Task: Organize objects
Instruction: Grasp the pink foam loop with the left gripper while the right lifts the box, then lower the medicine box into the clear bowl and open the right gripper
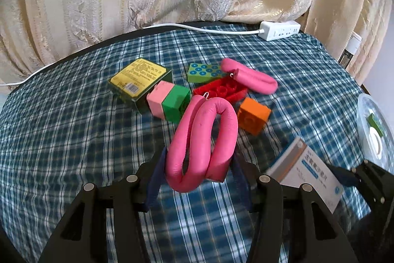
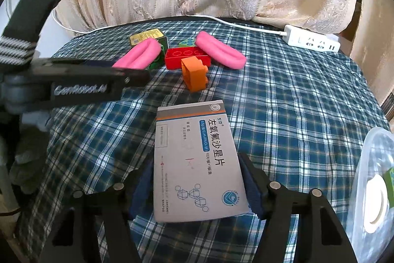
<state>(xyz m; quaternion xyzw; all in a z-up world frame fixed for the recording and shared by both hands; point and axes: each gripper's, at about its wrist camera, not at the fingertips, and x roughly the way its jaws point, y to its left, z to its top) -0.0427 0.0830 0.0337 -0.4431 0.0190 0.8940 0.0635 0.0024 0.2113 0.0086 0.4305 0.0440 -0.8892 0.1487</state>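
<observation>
The left gripper (image 1: 195, 174) clamps a folded pink foam roller (image 1: 202, 139) between its blue pads, lifted above the blue plaid tablecloth (image 1: 73, 139). The right gripper (image 2: 197, 186) pinches a flat white medicine box (image 2: 197, 159), pointing forward over the cloth. Beyond lie an orange toy brick (image 2: 194, 74), a red studded brick (image 2: 187, 57) and a second pink foam roller (image 2: 220, 51). A clear plastic container (image 2: 374, 189) sits at right.

The clear container (image 2: 369, 189) at the table's right edge was cut off by the frame; the items inside were too blurred to identify, and the medicine box (image 1: 305, 169) was partly hidden behind the gripper fingers
</observation>
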